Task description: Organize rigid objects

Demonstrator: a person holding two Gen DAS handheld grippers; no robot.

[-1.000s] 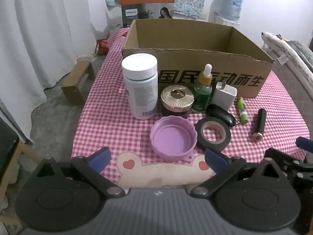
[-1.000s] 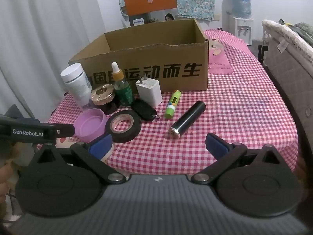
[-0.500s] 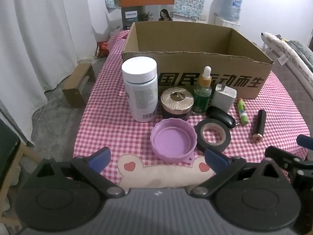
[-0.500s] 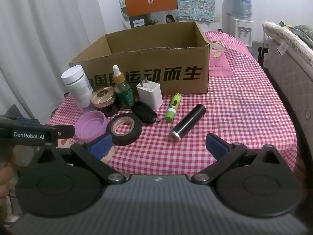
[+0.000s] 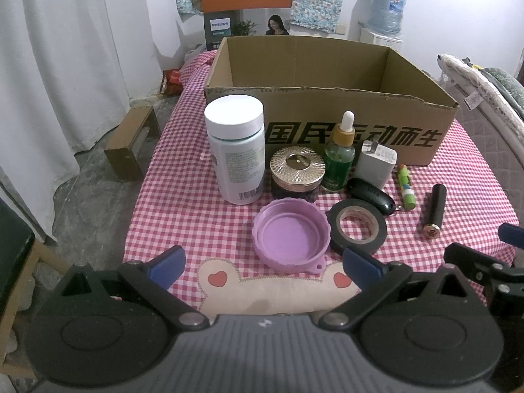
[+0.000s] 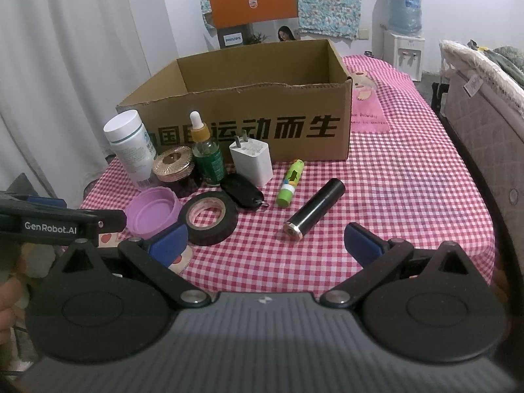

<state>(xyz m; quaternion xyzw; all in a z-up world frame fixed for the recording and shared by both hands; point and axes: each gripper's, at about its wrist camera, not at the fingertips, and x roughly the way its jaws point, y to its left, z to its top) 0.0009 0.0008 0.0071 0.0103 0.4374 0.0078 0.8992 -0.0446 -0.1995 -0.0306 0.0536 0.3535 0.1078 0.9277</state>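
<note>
Left wrist view. Left gripper point(image 5: 262, 263): fingers spread wide, nothing between them, low over the near edge of the checked tablecloth point(image 5: 183, 216). Directly ahead, between the fingertips' line of sight: purple lid point(image 5: 290, 240), open side up. Touching its right side: black tape roll point(image 5: 357, 227), lying flat. Behind, in a row before the cardboard box point(image 5: 327, 111): white pill bottle point(image 5: 236, 149), upright; gold-lidded jar point(image 5: 296, 175); green dropper bottle point(image 5: 340, 157); white charger point(image 5: 376, 163); black key fob point(image 5: 371, 196). Further right: green glue stick point(image 5: 406, 187) and black cylinder point(image 5: 434, 206), both lying down. The box stands open; as far as its interior shows, nothing is in it.

Right wrist view. Right gripper point(image 6: 265, 242): fingers likewise wide apart, holding nothing. The black cylinder point(image 6: 315, 209) lies just ahead, between the fingertips, its long axis running diagonally from near-left, metal end, to far-right. Glue stick point(image 6: 290, 178) lies beyond it, roughly parallel.

Judgement: the right hand is nearer the cylinder and glue stick, the left nearer the lid. A grasp on the cylinder likely calls for turning the wrist so the fingers close across the diagonal axis.
</note>
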